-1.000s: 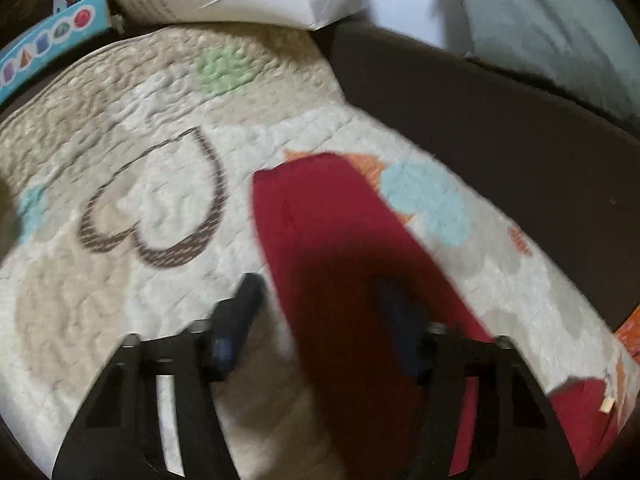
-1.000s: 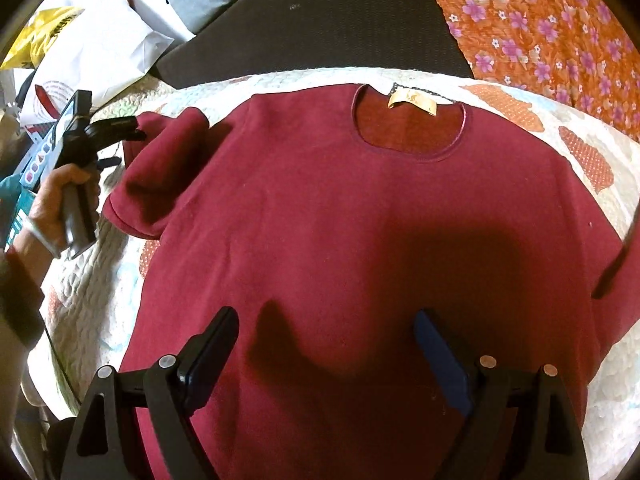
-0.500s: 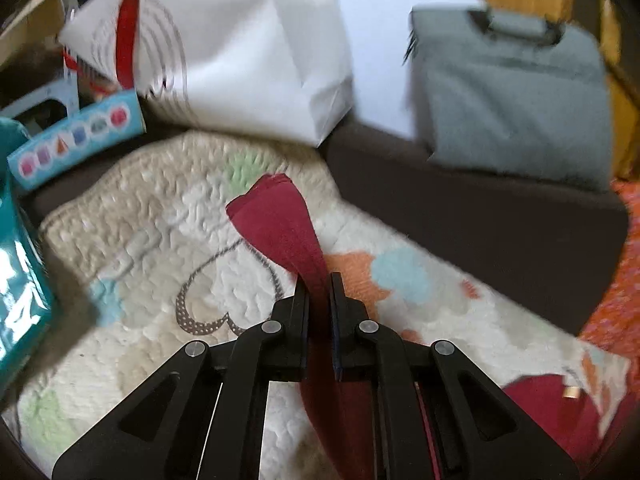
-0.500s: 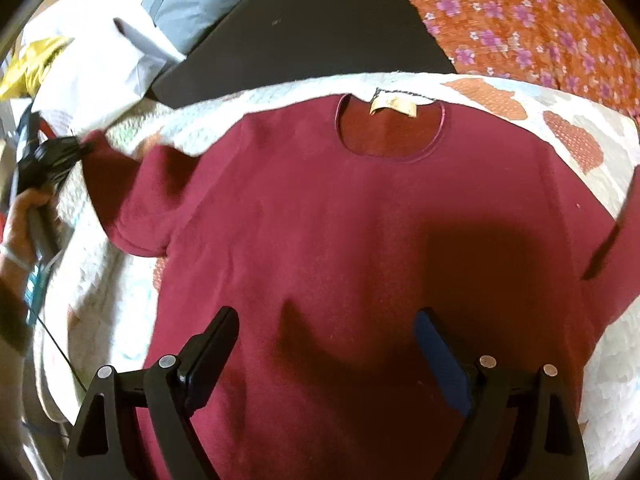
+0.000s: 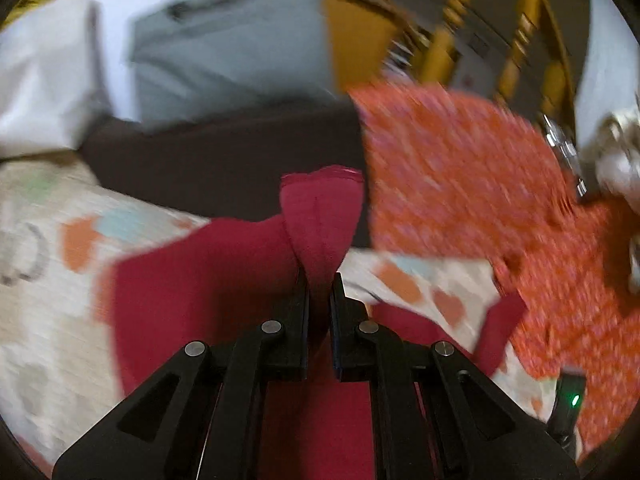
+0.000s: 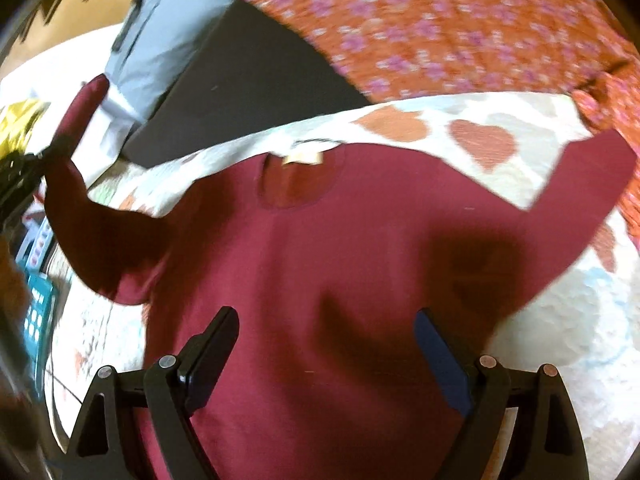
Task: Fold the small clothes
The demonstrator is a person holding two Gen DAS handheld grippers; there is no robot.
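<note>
A dark red sweatshirt [image 6: 320, 272] lies front-up on a cream quilt [image 6: 560, 312] with heart patches, its neck hole and tag at the far side. My left gripper [image 5: 319, 280] is shut on the sweatshirt's left sleeve [image 5: 320, 216] and holds it lifted above the quilt; the raised sleeve also shows in the right wrist view [image 6: 76, 184]. My right gripper [image 6: 326, 332] is open and empty, hovering over the lower body of the sweatshirt. The right sleeve [image 6: 580, 192] lies spread out flat.
An orange flowered cloth [image 6: 460, 28] lies beyond the quilt on the right. A dark brown cushion [image 6: 248, 80] and a grey bag [image 5: 224, 56] sit at the back, with white bags [image 5: 44, 92] and teal boxes [image 6: 38, 308] at the left. Wooden chair spindles [image 5: 516, 40] stand behind.
My left gripper closed on the left sleeve, lifted it off the quilt and swung it toward the sweatshirt's body. My right gripper stayed open over the lower body.
</note>
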